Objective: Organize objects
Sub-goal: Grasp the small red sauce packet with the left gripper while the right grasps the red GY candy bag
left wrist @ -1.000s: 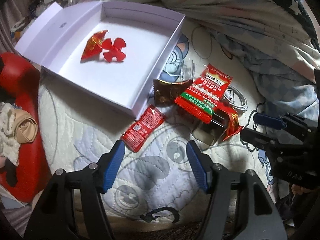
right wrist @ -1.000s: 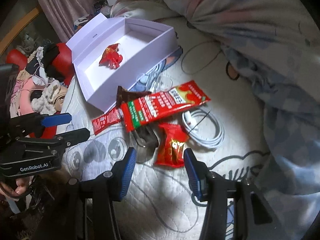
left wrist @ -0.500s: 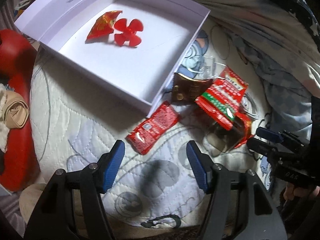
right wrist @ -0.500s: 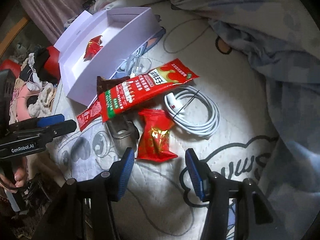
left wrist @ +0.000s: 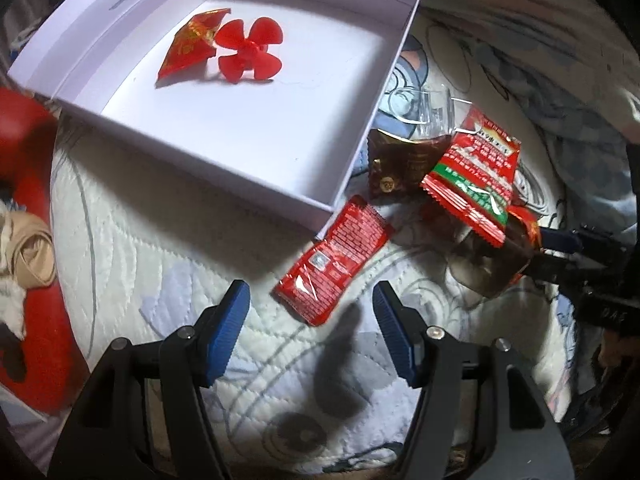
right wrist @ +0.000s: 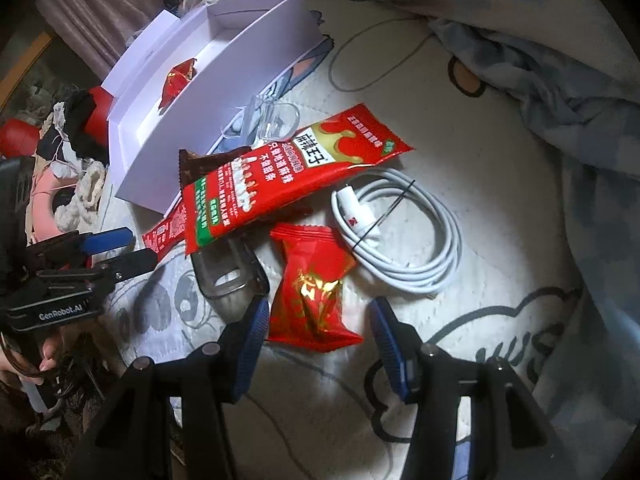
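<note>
A white open box (left wrist: 256,136) lies on the quilted bed and holds a red candy wrapper (left wrist: 192,46) and a red plastic propeller (left wrist: 250,50). Just off its near corner lies a small red sachet (left wrist: 334,266). My left gripper (left wrist: 312,300) hangs open over the sachet's near end, pads apart from it. In the right wrist view a red candy packet (right wrist: 314,292) lies between the open blue pads of my right gripper (right wrist: 316,312), untouched. Beyond it lie a long red snack bag (right wrist: 280,176), a brown packet (right wrist: 200,162) and a coiled white cable (right wrist: 404,236).
A clear phone case (right wrist: 228,268) lies left of the candy packet, and a clear plastic piece (right wrist: 272,118) sits by the box. A rumpled blue duvet (right wrist: 540,60) rises on the right. Red items and clothes (left wrist: 24,248) crowd the left edge of the bed.
Both grippers have sunk toward the bed. The small red sachet now sits between the left pads, and the red candy packet has come between the right pads. Neither opening has changed.
</note>
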Demonstrator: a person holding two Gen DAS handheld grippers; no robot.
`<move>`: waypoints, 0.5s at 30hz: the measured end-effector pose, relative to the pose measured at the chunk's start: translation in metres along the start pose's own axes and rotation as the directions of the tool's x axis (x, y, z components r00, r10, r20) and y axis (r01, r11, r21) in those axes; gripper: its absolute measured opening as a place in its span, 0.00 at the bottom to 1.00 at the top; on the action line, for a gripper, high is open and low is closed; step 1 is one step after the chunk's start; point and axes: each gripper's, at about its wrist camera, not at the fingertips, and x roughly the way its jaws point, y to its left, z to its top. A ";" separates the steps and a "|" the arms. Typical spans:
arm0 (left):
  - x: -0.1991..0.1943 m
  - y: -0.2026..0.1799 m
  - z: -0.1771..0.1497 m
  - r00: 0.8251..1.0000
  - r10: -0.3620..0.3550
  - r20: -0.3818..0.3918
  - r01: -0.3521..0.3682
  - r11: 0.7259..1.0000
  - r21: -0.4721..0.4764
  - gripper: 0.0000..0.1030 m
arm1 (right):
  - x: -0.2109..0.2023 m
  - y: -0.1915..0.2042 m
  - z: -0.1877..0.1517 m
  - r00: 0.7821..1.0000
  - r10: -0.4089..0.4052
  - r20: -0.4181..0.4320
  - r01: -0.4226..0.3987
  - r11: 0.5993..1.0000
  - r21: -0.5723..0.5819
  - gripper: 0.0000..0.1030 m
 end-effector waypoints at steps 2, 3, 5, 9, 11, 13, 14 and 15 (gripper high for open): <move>0.002 -0.002 0.002 1.000 0.024 0.016 -0.025 0.999 0.024 0.61 | 0.002 0.001 0.001 1.000 -0.006 -0.005 0.006 1.000 -0.001 0.52; 0.002 -0.002 0.003 0.999 0.027 0.017 -0.027 0.999 0.031 0.61 | 0.002 0.000 0.000 1.000 -0.011 -0.007 0.011 1.000 -0.003 0.52; 0.007 -0.003 0.006 1.000 0.001 0.010 -0.001 0.999 0.044 0.61 | 0.005 0.002 0.001 0.999 -0.028 -0.018 0.028 1.000 -0.013 0.52; 0.015 -0.002 0.009 0.999 -0.034 -0.009 0.035 0.998 0.061 0.61 | 0.007 0.004 0.001 0.999 -0.045 -0.025 0.045 0.999 -0.018 0.52; 0.017 -0.001 0.010 0.999 -0.039 -0.006 0.039 0.997 0.068 0.61 | 0.007 0.004 0.002 0.999 -0.046 -0.026 0.046 0.999 -0.012 0.52; 0.018 -0.001 0.012 0.999 -0.044 -0.007 0.044 0.997 0.068 0.63 | 0.009 0.005 0.002 0.998 -0.052 -0.028 0.052 0.999 -0.010 0.52; 0.019 -0.001 0.013 0.999 -0.046 -0.004 0.046 0.997 0.068 0.63 | 0.009 0.006 0.002 0.998 -0.057 -0.030 0.057 0.998 -0.012 0.52; 0.019 -0.001 0.013 0.999 -0.049 0.001 0.049 0.996 0.068 0.63 | 0.010 0.007 0.002 0.997 -0.065 -0.031 0.064 0.998 -0.017 0.52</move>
